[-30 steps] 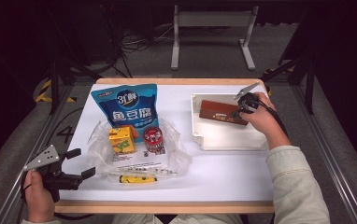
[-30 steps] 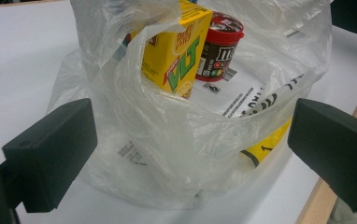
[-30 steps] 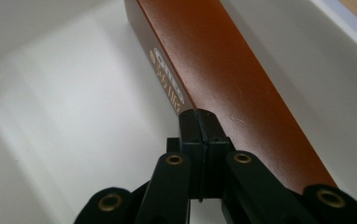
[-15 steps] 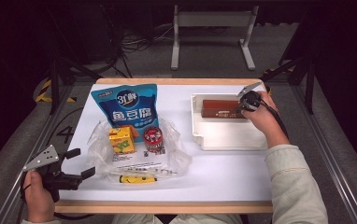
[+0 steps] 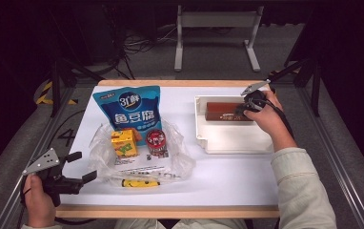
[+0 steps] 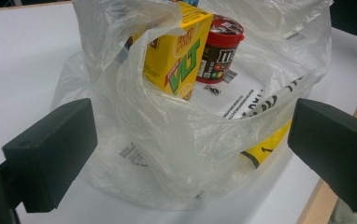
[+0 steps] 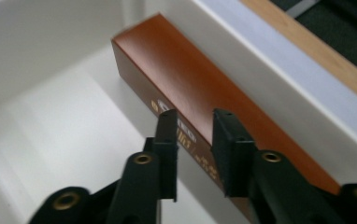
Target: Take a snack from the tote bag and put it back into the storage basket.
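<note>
Right gripper view puts the key relation closest to the lens: the right gripper sits directly over the brown box, its two black jaws a narrow gap apart and straddling the box's upper front edge near the gold lettering. Whether the pads already press on the cardboard cannot be told, though they seem not fully clamped. The box's long axis runs away from the jaws, up and to the left in that picture, so the jaws cross the box at about a right angle; a grip would take it across its short width.

From the high view, the box lies lengthwise along the far wall of the white tray, long axis left to right across the table, with the right gripper at its right end. That hand is clearly the nearer one. The left gripper hangs well apart at the near left corner, jaws wide open, facing the clear plastic bag that holds a yellow drink carton and a small red-lidded tub; a blue snack pouch lies beyond.

Compared with one second ago, the box has gone from tilted and lifted above the tray to lying flat along its far wall, and the right hand has lowered with it. The left gripper has not shifted.
</note>
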A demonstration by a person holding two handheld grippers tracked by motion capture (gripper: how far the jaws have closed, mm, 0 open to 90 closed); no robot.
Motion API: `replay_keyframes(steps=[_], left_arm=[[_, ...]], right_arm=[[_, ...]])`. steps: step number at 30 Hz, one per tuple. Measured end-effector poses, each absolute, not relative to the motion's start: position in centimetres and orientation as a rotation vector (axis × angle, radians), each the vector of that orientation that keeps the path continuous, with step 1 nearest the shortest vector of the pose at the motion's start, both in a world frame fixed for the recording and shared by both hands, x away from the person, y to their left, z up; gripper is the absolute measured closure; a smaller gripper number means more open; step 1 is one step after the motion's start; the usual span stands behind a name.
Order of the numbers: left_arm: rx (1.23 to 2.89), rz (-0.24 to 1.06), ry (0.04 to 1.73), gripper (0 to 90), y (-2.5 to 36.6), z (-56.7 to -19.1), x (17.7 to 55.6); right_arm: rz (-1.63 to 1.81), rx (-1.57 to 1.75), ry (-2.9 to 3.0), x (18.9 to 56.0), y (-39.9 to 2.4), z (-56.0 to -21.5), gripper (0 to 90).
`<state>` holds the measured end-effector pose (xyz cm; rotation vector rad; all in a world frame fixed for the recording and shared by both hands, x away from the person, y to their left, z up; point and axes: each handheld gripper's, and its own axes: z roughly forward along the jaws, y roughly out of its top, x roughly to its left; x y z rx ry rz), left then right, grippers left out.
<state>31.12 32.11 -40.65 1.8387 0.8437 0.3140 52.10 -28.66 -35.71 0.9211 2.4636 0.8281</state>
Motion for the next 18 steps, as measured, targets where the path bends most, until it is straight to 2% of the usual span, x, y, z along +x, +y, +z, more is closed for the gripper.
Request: replay_keyframes(steps=[2, 4, 7, 9, 11, 13, 18], left_arm=[[1.835, 0.314, 0.845, 2.1, 32.1, -40.6, 31.2], [1.831, 0.318, 0.843, 2.1, 32.1, -40.6, 31.3], [1.84, 0.357, 0.854, 2.2, 31.8, -40.4, 31.4], [1.833, 0.366, 0.845, 2.3, 31.8, -40.3, 31.4], [1.823, 0.362, 0.847, 2.3, 31.9, -40.3, 31.4], [1.823, 0.364, 0.845, 2.3, 31.9, -40.4, 31.6], [1.833, 0.355, 0.836, 2.3, 31.7, -40.3, 31.7]], right_arm=[[0.843, 0.911, 2.456, 52.1, -28.5, -35.4, 66.7], [0.915, 0.89, 2.438, 51.9, -27.7, -34.5, 56.6], [0.94, 0.879, 2.435, 51.7, -27.1, -34.0, 52.5], [1.009, 0.845, 2.42, 51.3, -26.1, -33.2, 39.7], [1.027, 0.839, 2.417, 51.2, -25.9, -33.0, 38.0], [1.057, 0.817, 2.402, 50.9, -25.3, -32.5, 32.7], [1.118, 0.794, 2.4, 50.3, -24.4, -31.4, 29.0]])
